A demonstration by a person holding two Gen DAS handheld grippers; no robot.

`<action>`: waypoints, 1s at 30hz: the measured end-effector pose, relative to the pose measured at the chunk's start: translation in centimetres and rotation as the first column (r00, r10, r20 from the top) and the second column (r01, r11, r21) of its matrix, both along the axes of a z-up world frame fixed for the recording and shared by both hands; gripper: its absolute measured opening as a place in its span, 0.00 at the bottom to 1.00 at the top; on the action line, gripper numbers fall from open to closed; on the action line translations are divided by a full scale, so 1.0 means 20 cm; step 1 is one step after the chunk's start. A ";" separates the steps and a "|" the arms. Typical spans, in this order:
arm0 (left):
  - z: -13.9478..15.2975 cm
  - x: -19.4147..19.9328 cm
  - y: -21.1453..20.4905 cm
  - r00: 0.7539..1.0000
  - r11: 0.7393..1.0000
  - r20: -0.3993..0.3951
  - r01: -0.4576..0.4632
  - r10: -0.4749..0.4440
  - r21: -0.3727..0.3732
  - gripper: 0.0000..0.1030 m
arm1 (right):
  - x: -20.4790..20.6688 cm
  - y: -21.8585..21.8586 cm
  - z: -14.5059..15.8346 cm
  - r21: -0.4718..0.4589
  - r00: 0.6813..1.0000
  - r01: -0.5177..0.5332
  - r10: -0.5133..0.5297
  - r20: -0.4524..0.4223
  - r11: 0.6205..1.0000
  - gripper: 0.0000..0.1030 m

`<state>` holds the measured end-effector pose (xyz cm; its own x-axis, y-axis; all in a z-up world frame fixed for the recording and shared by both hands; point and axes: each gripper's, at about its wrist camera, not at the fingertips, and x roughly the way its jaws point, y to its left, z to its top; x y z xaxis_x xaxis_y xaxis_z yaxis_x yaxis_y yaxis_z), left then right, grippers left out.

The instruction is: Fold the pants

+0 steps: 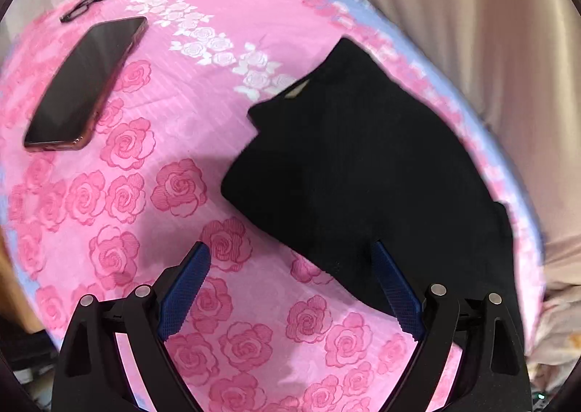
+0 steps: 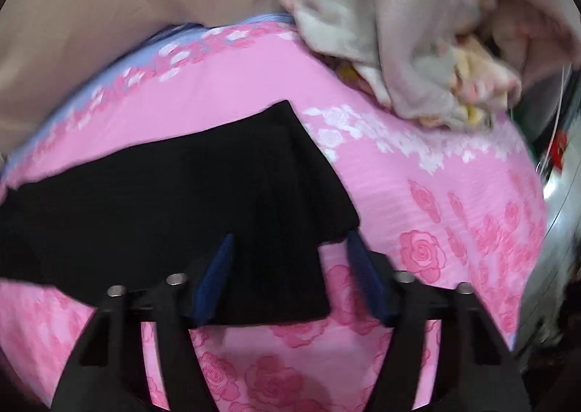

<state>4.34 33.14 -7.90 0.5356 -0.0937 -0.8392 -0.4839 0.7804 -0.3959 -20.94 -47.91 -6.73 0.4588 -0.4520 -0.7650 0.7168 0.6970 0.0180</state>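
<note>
Black folded pants (image 1: 356,172) are lying on a pink rose-printed bedsheet (image 1: 152,201), toward its right and far edge in the left wrist view; a black smartphone (image 1: 87,83) and dark-framed glasses (image 1: 90,1) are sitting well apart from them at the far left. The left gripper (image 1: 290,285) is hanging with jaws spread wide, its right blue finger just over the pants' near hem, nothing gripped; the right gripper (image 2: 288,274) is standing part open, a near corner of the pants (image 2: 203,201) between its fingers (image 2: 218,274), pads not pressing; a crumpled beige blanket (image 2: 406,23) is heaped far right.
</note>
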 end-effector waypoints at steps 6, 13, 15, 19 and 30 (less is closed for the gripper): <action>-0.01 0.14 -0.03 0.999 0.993 0.031 0.025 -0.029 0.114 0.77 | 0.11 0.16 0.18 -0.182 0.998 -0.024 0.015 -0.053 0.983 0.14; 0.05 0.30 0.01 0.997 0.987 0.072 0.021 -0.032 0.159 0.63 | 0.19 0.05 0.48 -0.329 1.000 -0.017 0.016 -0.004 0.944 0.17; 0.04 0.27 0.05 0.997 0.985 0.070 0.024 -0.036 0.173 0.63 | 0.17 -0.13 0.26 -0.211 0.995 0.024 -0.044 -0.091 0.977 0.18; 0.02 0.14 0.11 0.997 0.990 0.061 0.030 -0.039 0.140 0.72 | 0.04 -0.12 0.11 -0.181 0.988 0.120 -0.134 -0.073 0.976 0.21; 0.00 0.25 0.07 0.992 0.984 0.086 0.082 -0.096 0.159 0.19 | 0.49 0.56 0.37 -0.223 0.981 -0.165 0.183 0.065 0.961 0.67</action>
